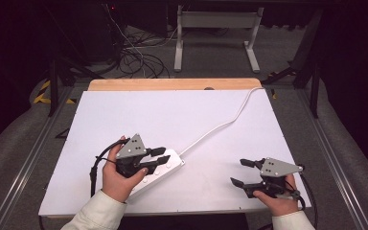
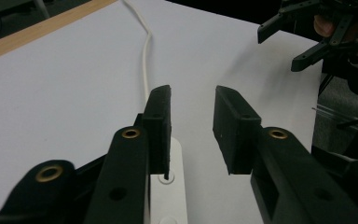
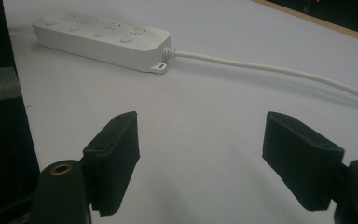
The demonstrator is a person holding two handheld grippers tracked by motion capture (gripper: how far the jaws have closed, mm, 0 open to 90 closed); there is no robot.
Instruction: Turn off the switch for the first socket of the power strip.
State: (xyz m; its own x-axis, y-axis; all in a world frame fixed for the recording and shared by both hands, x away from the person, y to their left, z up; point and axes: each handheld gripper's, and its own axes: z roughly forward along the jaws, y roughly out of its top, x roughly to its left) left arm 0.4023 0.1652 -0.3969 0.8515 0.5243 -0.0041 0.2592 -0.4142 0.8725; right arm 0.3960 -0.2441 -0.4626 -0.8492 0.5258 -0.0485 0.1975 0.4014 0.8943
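Observation:
A white power strip [image 1: 165, 166] lies on the white board [image 1: 139, 115], and its white cable [image 1: 230, 120] runs off to the far right. My left gripper [image 1: 163, 154] hovers just over the strip's cable end, open, with nothing between its jaws. In the left gripper view the strip [image 2: 172, 196] lies under the left jaw of that gripper [image 2: 193, 100], and the cable [image 2: 145, 60] leads away ahead. My right gripper [image 1: 239, 172] is near the board's front right, wide open and empty. Seen from my right gripper [image 3: 200, 126], the strip [image 3: 102, 39] and its cable [image 3: 270, 70] lie farther off.
A strip of the wooden tabletop [image 1: 172, 84] shows beyond the board's far edge. Past the table stand a white frame [image 1: 215, 28] and loose cables [image 1: 134, 57] on the floor. The board's middle and far half are bare. The other hand's gripper [image 2: 303, 37] shows in the left gripper view.

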